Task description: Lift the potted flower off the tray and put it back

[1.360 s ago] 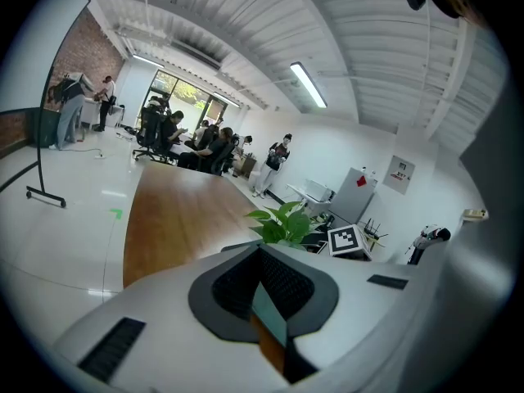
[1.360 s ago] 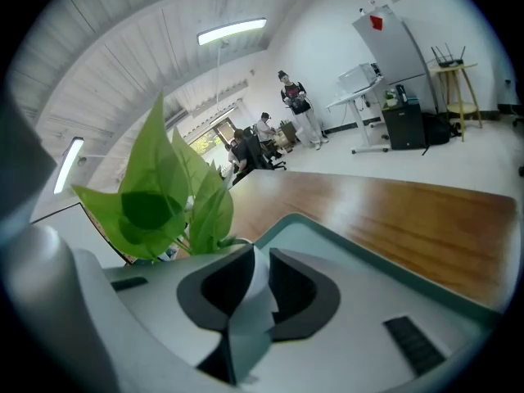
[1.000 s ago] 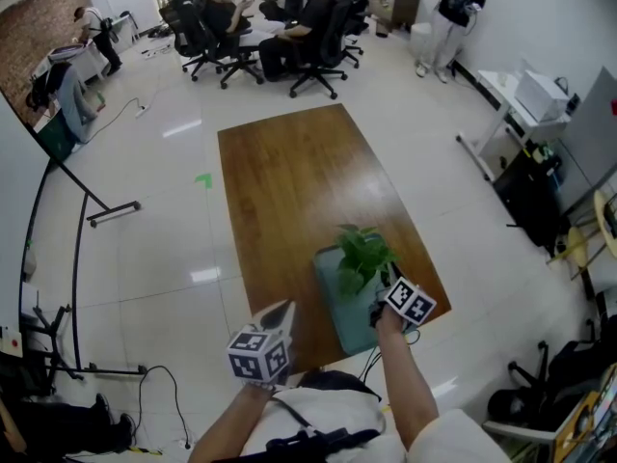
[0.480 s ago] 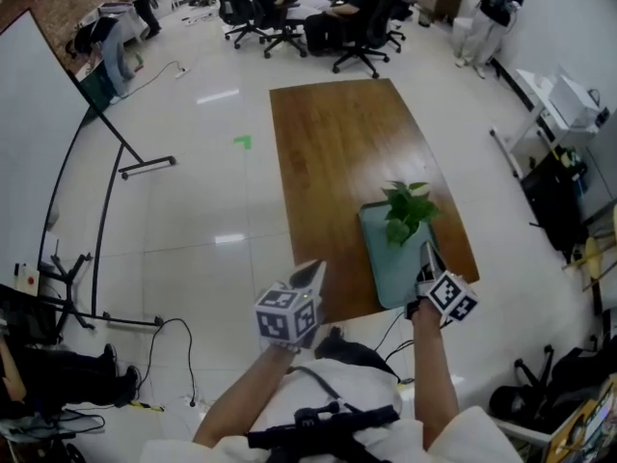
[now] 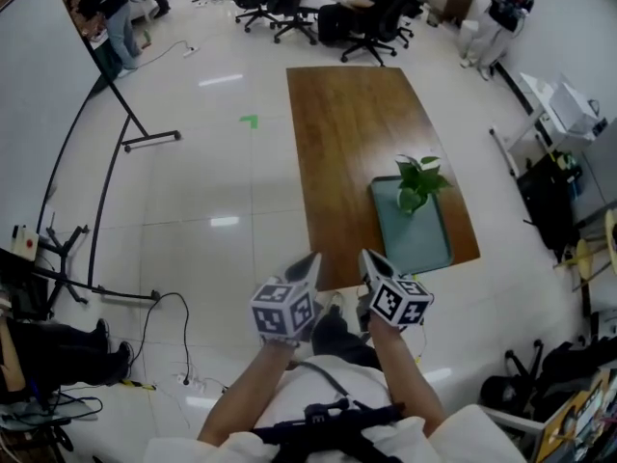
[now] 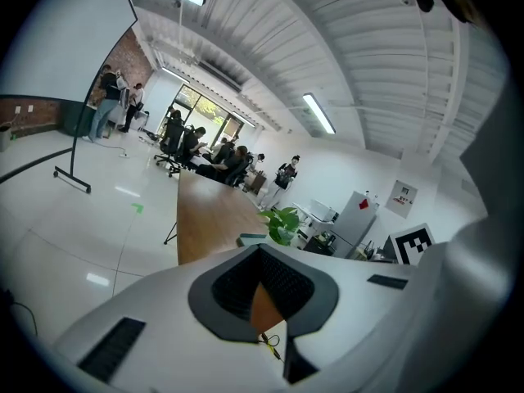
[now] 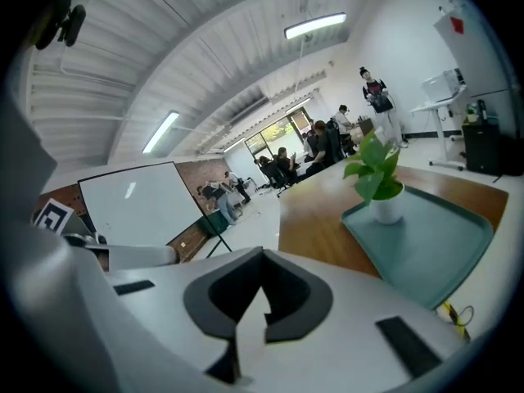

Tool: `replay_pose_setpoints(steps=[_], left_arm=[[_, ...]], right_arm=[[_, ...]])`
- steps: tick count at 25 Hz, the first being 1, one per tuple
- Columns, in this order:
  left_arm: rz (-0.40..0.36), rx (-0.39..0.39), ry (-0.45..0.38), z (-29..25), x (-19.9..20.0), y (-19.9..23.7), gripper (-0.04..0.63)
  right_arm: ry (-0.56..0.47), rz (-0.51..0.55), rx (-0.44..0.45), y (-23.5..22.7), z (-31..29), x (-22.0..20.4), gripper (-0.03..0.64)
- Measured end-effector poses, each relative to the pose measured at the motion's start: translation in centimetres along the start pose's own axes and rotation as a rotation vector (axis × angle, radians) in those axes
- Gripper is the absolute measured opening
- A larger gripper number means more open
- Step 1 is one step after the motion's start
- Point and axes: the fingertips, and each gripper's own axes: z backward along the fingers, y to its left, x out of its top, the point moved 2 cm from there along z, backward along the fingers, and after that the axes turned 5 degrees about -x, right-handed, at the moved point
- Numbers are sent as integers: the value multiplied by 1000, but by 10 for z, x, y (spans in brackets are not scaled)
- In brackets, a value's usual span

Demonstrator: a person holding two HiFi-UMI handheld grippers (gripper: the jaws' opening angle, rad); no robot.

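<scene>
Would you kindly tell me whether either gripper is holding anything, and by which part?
Nothing is held: left gripper and right gripper are empty; the potted flower stands on the tray.

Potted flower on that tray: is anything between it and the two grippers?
Nothing visible: only bare tray and table lie between the potted flower and the left gripper and right gripper, both off the table's near end.

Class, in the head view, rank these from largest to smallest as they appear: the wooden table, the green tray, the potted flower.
1. wooden table
2. green tray
3. potted flower, standing at the tray's far end
</scene>
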Motion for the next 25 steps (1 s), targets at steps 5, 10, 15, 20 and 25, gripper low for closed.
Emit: replay_pose_setpoints(steps=[5,10,15,20,25], left_arm=[[-13,-21,14,13,-10,-5,-3],[-43,-30,4,19,-3,-8,-3],[-68,-26,-14,24,7,-9,-3],[-71,-20,-24,25,12,-7,-3],[-70,-14,-25,24,12,-6,-3]], right_arm=[[10,13,-35,2,17,-20,-1],[-23,29,-35,10,22,-9,-2],[-38,21,-5,18,20,-1,0],[-36,26,15,24,15,3,0],[-33,2,32,24,11,5,0]])
